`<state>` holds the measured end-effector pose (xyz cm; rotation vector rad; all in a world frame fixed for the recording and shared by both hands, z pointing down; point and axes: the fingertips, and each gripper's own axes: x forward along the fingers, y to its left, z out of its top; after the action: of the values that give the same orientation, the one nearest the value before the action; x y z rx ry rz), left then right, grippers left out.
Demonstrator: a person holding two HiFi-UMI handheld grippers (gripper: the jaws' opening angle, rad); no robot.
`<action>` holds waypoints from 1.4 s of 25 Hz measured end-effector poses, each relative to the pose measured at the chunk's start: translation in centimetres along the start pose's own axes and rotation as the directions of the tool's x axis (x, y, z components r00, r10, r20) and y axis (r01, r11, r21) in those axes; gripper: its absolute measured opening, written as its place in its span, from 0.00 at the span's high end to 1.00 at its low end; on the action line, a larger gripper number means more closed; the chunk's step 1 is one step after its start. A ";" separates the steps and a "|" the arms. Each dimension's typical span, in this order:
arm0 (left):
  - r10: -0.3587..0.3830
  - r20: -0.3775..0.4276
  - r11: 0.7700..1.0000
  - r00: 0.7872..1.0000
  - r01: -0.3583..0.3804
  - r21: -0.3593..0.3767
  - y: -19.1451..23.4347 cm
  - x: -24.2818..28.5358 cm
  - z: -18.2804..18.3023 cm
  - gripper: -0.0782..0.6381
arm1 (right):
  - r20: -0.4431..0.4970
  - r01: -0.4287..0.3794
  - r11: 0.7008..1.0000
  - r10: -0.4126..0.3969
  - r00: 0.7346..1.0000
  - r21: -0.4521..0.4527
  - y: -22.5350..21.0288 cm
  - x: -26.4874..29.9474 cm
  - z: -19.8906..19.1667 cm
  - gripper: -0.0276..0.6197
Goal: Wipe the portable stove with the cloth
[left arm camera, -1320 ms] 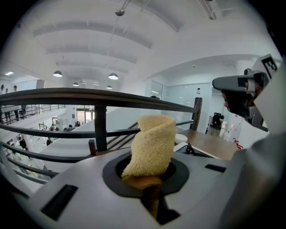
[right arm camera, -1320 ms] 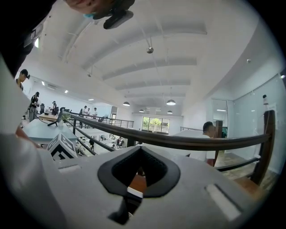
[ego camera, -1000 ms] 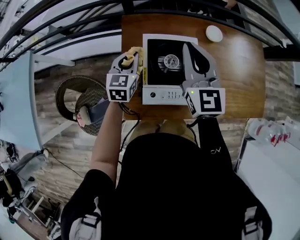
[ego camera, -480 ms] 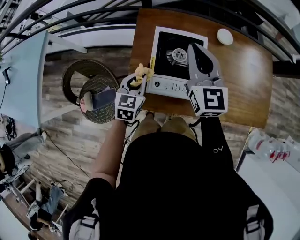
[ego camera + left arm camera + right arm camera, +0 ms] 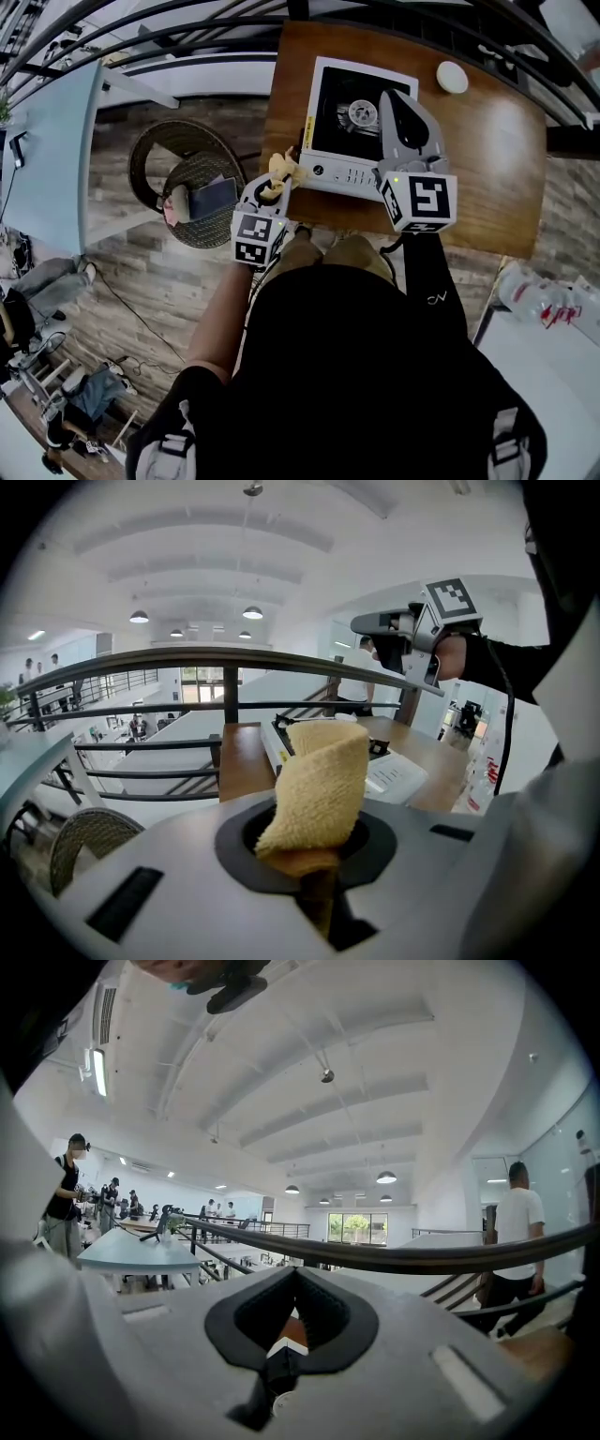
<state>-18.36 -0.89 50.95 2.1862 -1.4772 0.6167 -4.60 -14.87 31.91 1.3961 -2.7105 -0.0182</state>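
The left gripper point(image 5: 273, 190) pinches a yellow cloth point(image 5: 322, 785) tight between its jaws. The cloth sticks up out of the jaws and folds over at the top. Just past the tip of this gripper, a little to its right, is the portable stove point(image 5: 328, 112). The cloth is right by the stove's near left corner. I cannot tell if it touches the stove.

The stove sits on a brown wooden table point(image 5: 487, 141). It has a black top with a round burner point(image 5: 361, 112) in the middle and a white front with knobs.

The right gripper point(image 5: 389, 97) hangs over the right side of the stove. Its tip is just beside the burner. Its jaws are pressed together and nothing is in them. Through the small gap under the jaws a bit of brown table and a white edge show.

Far in front of the right gripper and to its right, a small white round thing point(image 5: 452, 77) lies on the table. To the left of the left gripper, down on the floor, is a round woven seat point(image 5: 159, 150) with a flat dark thing point(image 5: 211, 197) on it. Beyond the table runs a dark railing point(image 5: 187, 658). Off to the right of the right gripper, a person in a white shirt point(image 5: 516, 1241) stands behind the railing.
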 end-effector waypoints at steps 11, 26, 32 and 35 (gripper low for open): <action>-0.045 0.280 0.995 0.959 0.019 0.096 2.2 2.9 14.7 0.85 | -0.002 0.158 0.987 -0.159 0.987 -0.037 -3.2 -0.1 1.0 0.95; -0.290 0.393 0.945 0.872 0.195 0.264 -14.6 16.4 29.7 0.85 | -0.034 0.248 0.969 -0.248 0.968 -0.007 -18.0 -3.4 -1.6 0.95; -0.304 0.386 0.942 0.871 0.213 0.261 -19.1 22.2 32.0 0.85 | -0.052 0.250 0.968 -0.249 0.967 0.015 -23.8 -4.5 -3.2 0.95; -0.294 0.374 0.945 0.879 0.210 0.250 -19.7 24.8 32.1 0.85 | -0.070 0.237 0.971 -0.235 0.970 0.027 -25.5 -4.5 -4.5 0.95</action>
<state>12.30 -31.08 37.31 2.7413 -1.3206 0.2334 19.11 -25.95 34.68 1.6896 -2.4883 0.0591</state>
